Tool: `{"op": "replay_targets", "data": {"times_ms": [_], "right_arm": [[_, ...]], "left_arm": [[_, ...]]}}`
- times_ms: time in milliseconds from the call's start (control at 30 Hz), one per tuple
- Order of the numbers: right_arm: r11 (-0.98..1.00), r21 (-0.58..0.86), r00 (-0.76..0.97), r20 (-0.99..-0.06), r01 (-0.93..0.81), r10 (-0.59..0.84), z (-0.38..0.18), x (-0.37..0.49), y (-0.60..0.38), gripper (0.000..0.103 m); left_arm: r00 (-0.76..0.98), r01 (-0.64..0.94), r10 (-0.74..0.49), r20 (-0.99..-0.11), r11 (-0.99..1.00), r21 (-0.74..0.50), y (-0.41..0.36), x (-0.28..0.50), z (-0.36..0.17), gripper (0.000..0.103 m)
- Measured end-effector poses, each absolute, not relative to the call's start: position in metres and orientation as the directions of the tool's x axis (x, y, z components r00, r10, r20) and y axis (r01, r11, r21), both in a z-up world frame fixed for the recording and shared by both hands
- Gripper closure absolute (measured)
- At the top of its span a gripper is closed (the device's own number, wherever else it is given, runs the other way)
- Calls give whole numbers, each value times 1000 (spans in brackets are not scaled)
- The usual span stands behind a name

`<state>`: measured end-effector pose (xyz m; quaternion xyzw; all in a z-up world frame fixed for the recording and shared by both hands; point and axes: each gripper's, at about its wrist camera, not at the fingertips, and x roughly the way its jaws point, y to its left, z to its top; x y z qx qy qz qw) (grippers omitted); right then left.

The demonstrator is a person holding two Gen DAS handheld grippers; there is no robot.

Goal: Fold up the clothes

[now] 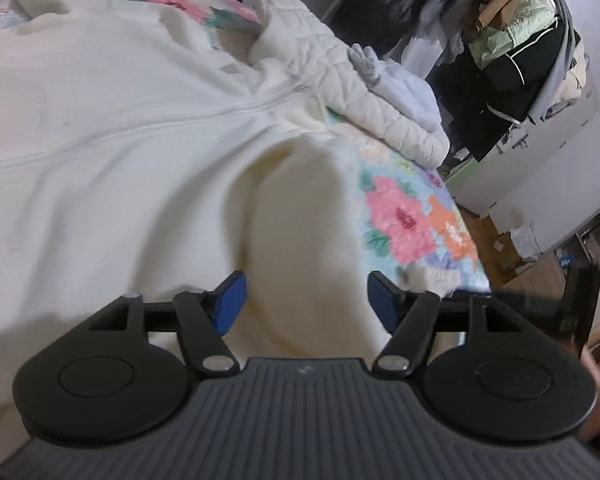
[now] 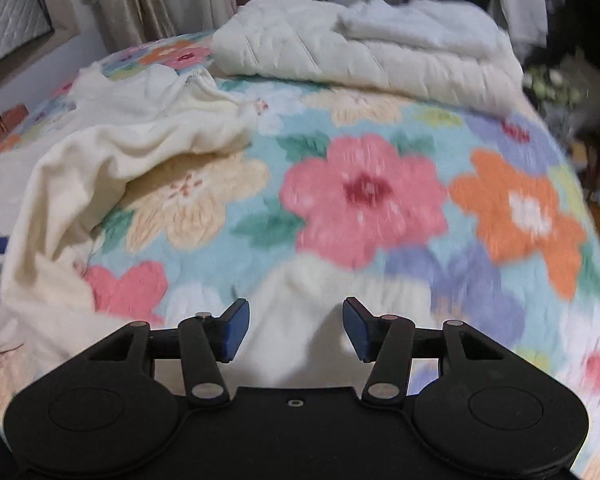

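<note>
A cream zip-up sweatshirt (image 1: 112, 120) lies spread on the flowered bedspread (image 1: 412, 216), its zipper running across the middle. My left gripper (image 1: 306, 300) is open, its blue pads on either side of a raised fold of the sleeve (image 1: 300, 216) without closing on it. In the right wrist view the same sweatshirt (image 2: 112, 148) lies crumpled at the left. My right gripper (image 2: 296, 330) is open just above the sleeve's cuff end (image 2: 300, 300), which lies on the bedspread (image 2: 364, 196) between the pads.
A folded quilted cream jacket (image 1: 364, 92) (image 2: 340, 48) with a pale garment on top sits at the bed's far side. A rack heaped with clothes (image 1: 512, 28) stands beyond the bed. The bed edge drops to a wooden floor (image 1: 512, 256) on the right.
</note>
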<state>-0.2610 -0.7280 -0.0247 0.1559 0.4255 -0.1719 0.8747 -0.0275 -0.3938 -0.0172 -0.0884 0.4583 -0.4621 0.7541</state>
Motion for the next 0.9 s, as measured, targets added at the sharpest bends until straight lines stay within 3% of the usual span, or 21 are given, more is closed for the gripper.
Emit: {"op": "replay_targets", "data": {"times_ms": [167,267,300,367,400,433,467,533,567,633,767,833,900], "right_arm": [[847,157,585,-785,508,-205,-26,-278,-743,40],[851,217,633,-757,478,-163,-33,-280,-753,22],[852,236,649,-747,467,-148,-36,-280,-756,12],[853,274,679,-725,444,-120,-40,-282,-762,10],[853,293,693,-713,432,-106,-43,-282,-765,10],[853,311,707,-701,419,-92,-45,-283,-769,13],[852,330,721,-688,407,-78,-47,-283,-772,21],[850,365,748,-662,380,-50,-52,-284,-778,81],[848,383,761,-648,366,-36,-54,-285,-781,87],[869,417,849,-528,267,-8,-31,-310,-781,90],[939,344,975,-210,2,75,28,-393,-781,90],[946,320,984,-146,-47,98,38,-434,-786,90],[946,323,981,-167,-37,95,32,-463,-790,90]], "left_arm": [[199,574,-720,-665,636,-516,-423,-41,-22,28],[241,511,-681,-692,695,-505,-438,-38,-34,28],[250,506,-667,-702,708,-493,-444,-37,-38,30],[255,510,-634,-730,730,-456,-456,-35,-46,42],[256,511,-617,-744,740,-437,-462,-35,-49,62],[255,512,-599,-759,750,-420,-466,-34,-51,87],[255,512,-587,-768,756,-407,-470,-35,-51,89],[268,533,-588,-764,750,-390,-474,-40,-42,92],[278,552,-590,-758,744,-377,-476,-44,-34,92],[285,594,-616,-734,715,-369,-478,-55,-15,92],[263,668,-671,-694,645,-371,-493,-79,11,92],[272,695,-648,-711,644,-321,-510,-89,10,89],[264,684,-613,-744,664,-304,-528,-91,-4,84]]}}
